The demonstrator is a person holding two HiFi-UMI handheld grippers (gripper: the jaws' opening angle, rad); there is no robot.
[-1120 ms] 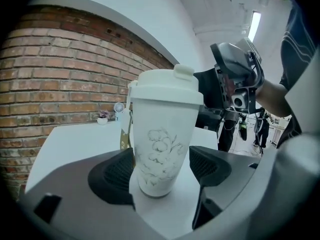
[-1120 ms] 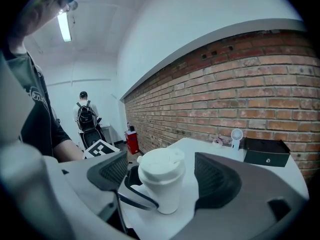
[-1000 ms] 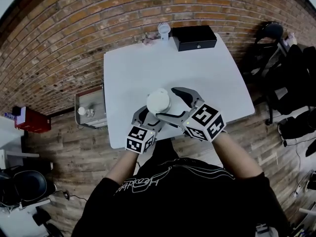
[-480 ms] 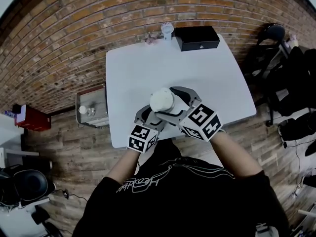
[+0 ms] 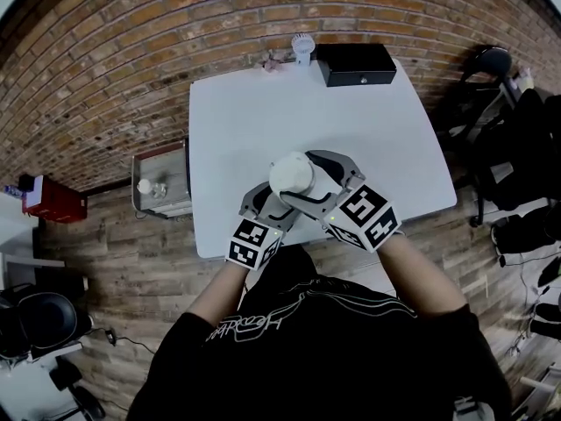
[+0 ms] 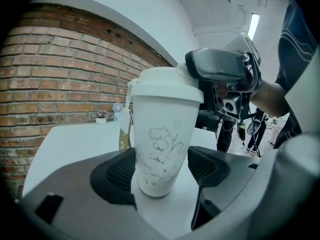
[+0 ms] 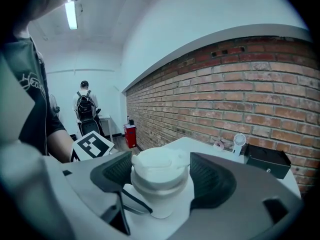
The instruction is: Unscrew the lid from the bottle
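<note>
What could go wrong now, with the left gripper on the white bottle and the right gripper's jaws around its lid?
The left gripper clamps the bottle near its base, so a twist at the top may tip it or spin it in the pads.
The right gripper's jaws have just been closing round the lid; a thin gap seems left, so turning early may slip.
</note>
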